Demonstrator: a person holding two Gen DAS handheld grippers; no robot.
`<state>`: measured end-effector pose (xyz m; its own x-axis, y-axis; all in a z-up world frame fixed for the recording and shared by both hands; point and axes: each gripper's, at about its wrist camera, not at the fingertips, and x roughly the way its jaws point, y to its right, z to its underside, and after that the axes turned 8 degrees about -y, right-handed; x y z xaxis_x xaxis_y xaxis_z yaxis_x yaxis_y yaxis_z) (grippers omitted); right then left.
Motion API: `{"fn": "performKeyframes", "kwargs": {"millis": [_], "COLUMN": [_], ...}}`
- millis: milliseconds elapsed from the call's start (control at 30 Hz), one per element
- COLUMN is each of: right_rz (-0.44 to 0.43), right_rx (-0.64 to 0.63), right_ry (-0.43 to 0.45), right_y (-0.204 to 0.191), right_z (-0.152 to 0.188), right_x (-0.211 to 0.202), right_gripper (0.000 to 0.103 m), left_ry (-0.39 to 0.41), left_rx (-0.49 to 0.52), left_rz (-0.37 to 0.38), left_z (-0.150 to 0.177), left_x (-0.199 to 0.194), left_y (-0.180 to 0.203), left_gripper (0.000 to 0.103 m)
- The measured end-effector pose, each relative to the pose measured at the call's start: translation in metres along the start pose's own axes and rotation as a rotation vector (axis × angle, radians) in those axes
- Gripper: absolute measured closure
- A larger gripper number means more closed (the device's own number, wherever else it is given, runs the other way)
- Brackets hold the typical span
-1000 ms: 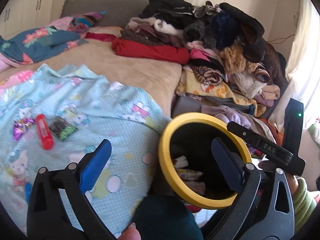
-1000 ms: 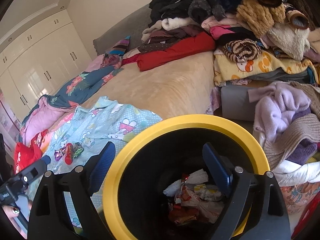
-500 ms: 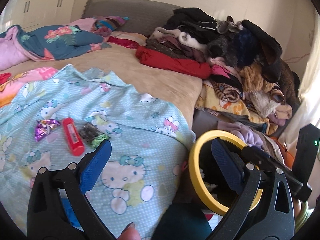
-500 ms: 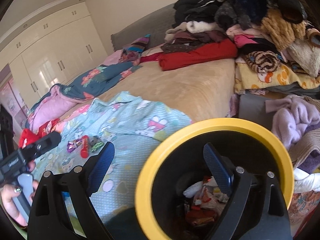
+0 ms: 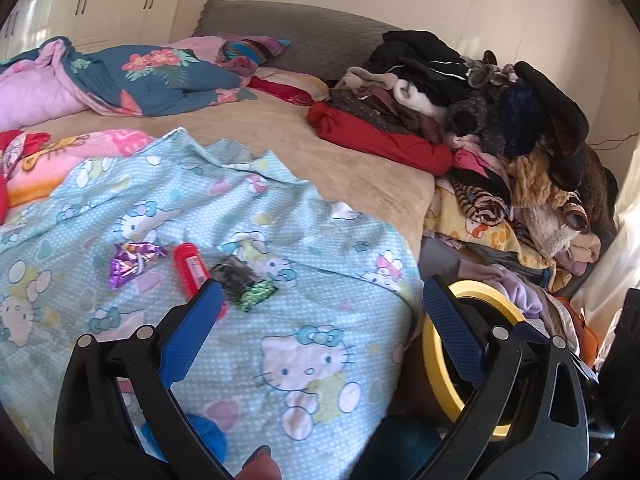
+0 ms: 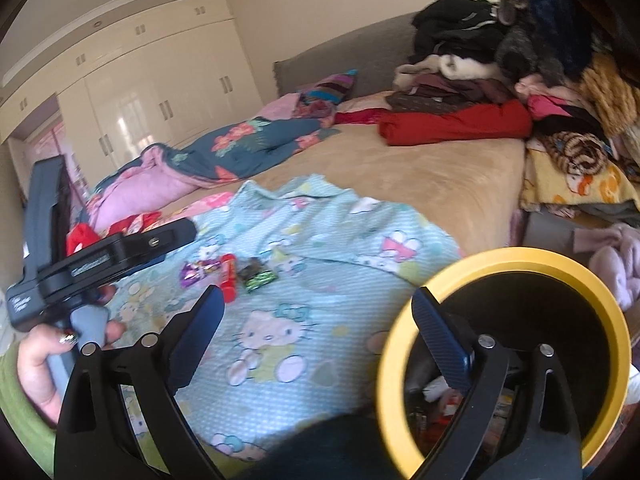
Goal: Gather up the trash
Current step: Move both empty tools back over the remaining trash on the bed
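Red tube [image 5: 195, 273] shows a white label, unreadable.

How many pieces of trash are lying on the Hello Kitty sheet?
3, side by side: purple foil wrapper on the left, red tube in the middle, dark green-ended packet on the right. Folds may hide others.

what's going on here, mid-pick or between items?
Between items. Both grippers, left and right, are open and empty, pointed at the Hello Kitty sheet. Three bits of trash lie there untouched: a purple wrapper, a red tube and a black-green packet. The yellow-rimmed bin beside the bed already holds some trash.
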<state>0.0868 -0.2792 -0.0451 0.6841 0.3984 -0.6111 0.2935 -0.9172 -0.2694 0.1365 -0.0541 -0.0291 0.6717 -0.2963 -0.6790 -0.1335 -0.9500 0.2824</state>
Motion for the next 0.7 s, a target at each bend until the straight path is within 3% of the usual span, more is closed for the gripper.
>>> {"fn": "performKeyframes", "kwargs": {"millis": [400,700], "right_rz": [-0.054,-0.143], "right_rx": [-0.103,-0.189], "right_ry": [-0.07,-0.144], "right_y": [-0.047,-0.089], "right_z": [0.014,0.03], "right_x": [0.024,0.05], "right_gripper": [0.011,0.011], "left_ry": [-0.036,-0.084], "left_rx": [-0.052,-0.119], "left_rz": [-0.039,-0.061], "left_z": [-0.006,-0.007], "left_x": [0.002,0.007], "left_y": [-0.049,-0.094], "left_gripper": [0.011,0.011]}}
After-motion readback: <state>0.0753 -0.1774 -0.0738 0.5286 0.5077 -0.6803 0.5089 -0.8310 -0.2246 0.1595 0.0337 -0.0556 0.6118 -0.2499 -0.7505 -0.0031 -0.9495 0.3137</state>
